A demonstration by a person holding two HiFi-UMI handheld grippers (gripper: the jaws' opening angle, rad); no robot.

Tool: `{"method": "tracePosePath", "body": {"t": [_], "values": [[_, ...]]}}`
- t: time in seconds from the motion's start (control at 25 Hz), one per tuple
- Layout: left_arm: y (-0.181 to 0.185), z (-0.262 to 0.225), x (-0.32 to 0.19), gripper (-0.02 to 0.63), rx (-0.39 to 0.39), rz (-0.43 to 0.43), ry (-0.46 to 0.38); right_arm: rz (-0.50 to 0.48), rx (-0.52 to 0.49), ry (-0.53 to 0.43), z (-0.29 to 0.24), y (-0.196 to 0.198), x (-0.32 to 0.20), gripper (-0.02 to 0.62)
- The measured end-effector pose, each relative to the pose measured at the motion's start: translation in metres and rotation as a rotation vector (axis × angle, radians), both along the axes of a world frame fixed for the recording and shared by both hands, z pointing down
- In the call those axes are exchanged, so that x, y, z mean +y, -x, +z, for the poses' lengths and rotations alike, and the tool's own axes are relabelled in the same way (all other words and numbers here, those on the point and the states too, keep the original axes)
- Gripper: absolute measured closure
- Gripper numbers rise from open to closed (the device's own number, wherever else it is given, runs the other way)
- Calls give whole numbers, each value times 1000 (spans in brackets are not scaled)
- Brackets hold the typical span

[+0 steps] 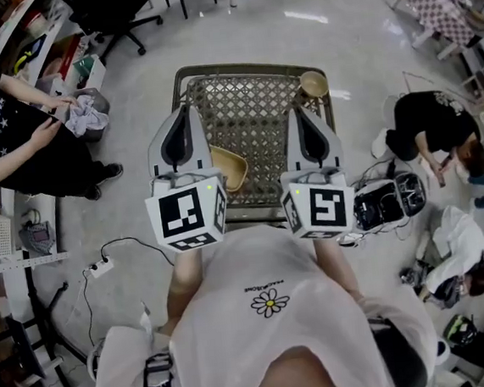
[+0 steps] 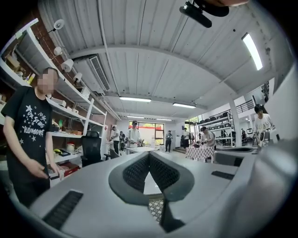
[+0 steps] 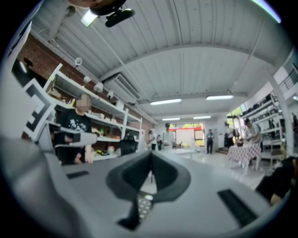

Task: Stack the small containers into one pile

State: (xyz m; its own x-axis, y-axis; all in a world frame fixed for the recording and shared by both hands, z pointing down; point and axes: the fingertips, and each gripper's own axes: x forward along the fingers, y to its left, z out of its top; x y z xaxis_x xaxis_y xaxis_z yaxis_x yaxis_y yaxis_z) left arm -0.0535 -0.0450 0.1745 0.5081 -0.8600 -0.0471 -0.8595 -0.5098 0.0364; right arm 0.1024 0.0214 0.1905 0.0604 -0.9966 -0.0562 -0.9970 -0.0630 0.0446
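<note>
**Both claws shut and empty over the mesh table; two containers lie apart**

From my remote seat I see the left claw [image 1: 186,109] and the right claw [image 1: 295,109] held side by side. Both point level out over the grey metal table with the lattice top [image 1: 251,111]. In each claw's own view the dark ribbed pads meet at the tip with nothing between them, so both claws are closed on air.

The shallow tan plastic container with the squared rim [image 1: 231,169] rests on the table's near half, in the lane between the two claws. It lies below and to the right of the left claw's body. Its left edge is hidden under that claw, and it sits well back from that claw's tip, closer to the marker cube. I cannot tell from the head view how far above it the claw hangs.

The small round tan bowl [image 1: 313,83] sits at the table's far right corner. It is just beyond the right claw's tip and a little to its right, untouched. The two containers are well apart, at opposite ends of the table, and nothing is piled.

To the table's left a person in a black printed T-shirt [image 1: 1,126] handles a grey cloth [image 1: 86,115]. To its right another person in black [image 1: 431,123] crouches on the pale floor [image 1: 135,139].
</note>
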Motion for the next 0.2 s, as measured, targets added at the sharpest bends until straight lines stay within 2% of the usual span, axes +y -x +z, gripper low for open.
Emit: {"method": "tracePosePath", "body": {"t": [0.2], "values": [[4,8,-4,580,-5,2,22,-4,12,-5,0,4,-2,565]]}}
